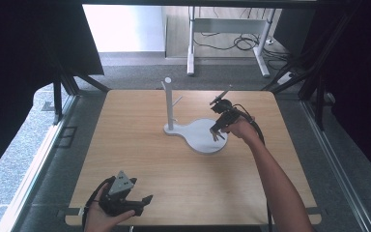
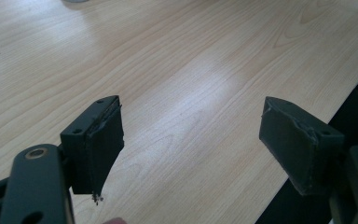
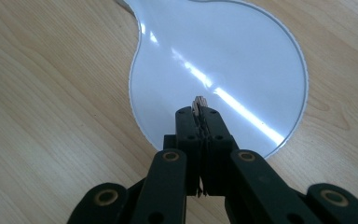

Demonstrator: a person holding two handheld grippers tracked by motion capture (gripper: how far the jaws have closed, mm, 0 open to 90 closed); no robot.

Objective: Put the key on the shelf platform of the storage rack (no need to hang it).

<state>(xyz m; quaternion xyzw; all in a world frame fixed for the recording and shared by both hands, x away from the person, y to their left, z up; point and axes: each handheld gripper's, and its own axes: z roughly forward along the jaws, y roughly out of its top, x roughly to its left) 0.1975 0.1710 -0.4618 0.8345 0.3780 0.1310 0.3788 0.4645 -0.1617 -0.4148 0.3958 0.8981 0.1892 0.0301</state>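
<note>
Two hand-held grippers work over a light wooden table (image 1: 140, 159) in the high view. The left gripper (image 1: 142, 200) lies low at the near left edge of the table, held in the person's left hand (image 1: 104, 217), with its grey three-cornered plate on top and its jaws pointing right. The right gripper (image 1: 217, 133) is at the far right of the table's middle, tipped down over the round part of a white stand base (image 1: 200, 137). From the narrow far-left end of that base a white post (image 1: 169, 104) rises upright, with a short peg branching off to its right. The right forearm reaches in from the near right corner, and a black cable trails from the gripper.

From the left gripper view, the two black jaws stand wide apart with nothing between them, above bare wood grain; the table's edge runs across the right side, just beside the right-hand jaw.

From the right gripper view, the jaws are pressed fully together, and a tiny pale, ribbed tip (image 3: 198, 103) sticks out between their ends; what it is cannot be told. They point at the glossy white base (image 3: 168, 70), over its near part, with wood showing on both sides.
</note>
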